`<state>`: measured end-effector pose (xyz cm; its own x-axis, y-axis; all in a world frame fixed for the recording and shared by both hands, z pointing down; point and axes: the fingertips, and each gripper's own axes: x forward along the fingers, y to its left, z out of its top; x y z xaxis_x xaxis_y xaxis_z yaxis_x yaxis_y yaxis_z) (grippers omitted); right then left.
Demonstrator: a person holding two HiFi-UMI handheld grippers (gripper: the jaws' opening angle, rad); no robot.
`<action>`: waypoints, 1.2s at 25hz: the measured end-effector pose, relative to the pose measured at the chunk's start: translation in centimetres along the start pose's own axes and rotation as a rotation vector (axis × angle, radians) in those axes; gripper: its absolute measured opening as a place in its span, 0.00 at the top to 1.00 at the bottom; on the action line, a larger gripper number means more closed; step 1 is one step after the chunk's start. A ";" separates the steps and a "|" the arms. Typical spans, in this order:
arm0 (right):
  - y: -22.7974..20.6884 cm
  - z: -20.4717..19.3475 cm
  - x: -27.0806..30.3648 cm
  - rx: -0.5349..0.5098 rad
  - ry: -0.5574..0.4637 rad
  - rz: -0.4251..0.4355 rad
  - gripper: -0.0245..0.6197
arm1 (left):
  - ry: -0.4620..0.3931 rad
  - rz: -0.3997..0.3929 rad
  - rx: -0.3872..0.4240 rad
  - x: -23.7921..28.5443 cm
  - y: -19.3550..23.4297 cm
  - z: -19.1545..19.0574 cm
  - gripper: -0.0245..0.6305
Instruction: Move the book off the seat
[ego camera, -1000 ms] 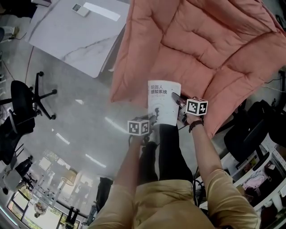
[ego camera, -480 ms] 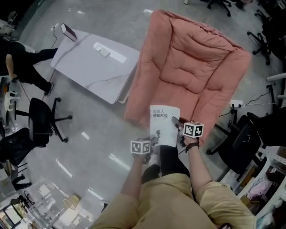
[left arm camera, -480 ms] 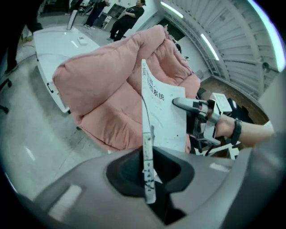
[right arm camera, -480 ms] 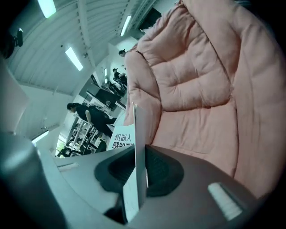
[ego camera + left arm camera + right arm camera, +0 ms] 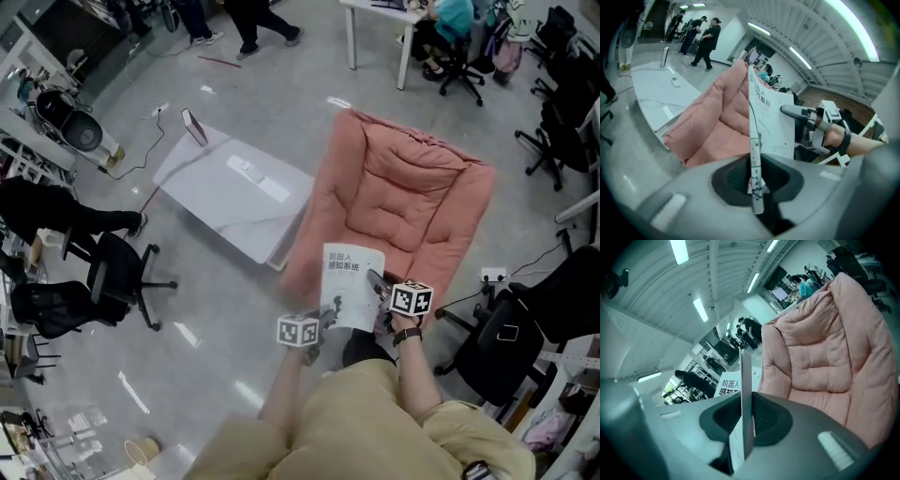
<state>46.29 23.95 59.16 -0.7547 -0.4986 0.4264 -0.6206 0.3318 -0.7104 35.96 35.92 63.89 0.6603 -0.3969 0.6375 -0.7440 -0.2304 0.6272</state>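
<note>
One book [image 5: 351, 284], one armchair [image 5: 412, 202], one table [image 5: 217, 202]

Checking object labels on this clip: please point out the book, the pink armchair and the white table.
book [image 5: 349, 289], head view, middle of its white cover.
pink armchair [image 5: 403, 202], head view, middle of its padded cushion.
white table [image 5: 225, 211], head view, bare part of its top.

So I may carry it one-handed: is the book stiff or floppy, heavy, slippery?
Probably fairly stiff: the book looks flat though the left gripper and right gripper pinch only its edges. Likely light: edge-on it looks thin. The smooth white cover might slip in a narrow pinch.
</note>
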 end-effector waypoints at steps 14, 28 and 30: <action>11.9 14.0 1.9 -0.258 -0.131 0.219 0.88 | -0.322 0.181 0.187 -7.7 -2.4 14.4 0.89; 25.2 20.4 5.8 -0.376 -0.152 0.538 0.87 | -0.642 0.467 0.174 -19.1 -3.5 20.9 0.89; 27.1 18.8 7.3 -0.361 -0.127 0.574 0.87 | -0.658 0.520 0.152 -21.1 -2.5 19.7 0.89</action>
<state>27.95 14.24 32.56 -0.9679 -0.2471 -0.0463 -0.1789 0.8061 -0.5641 21.88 27.33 40.02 0.0724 -0.9099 0.4085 -0.9729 0.0258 0.2300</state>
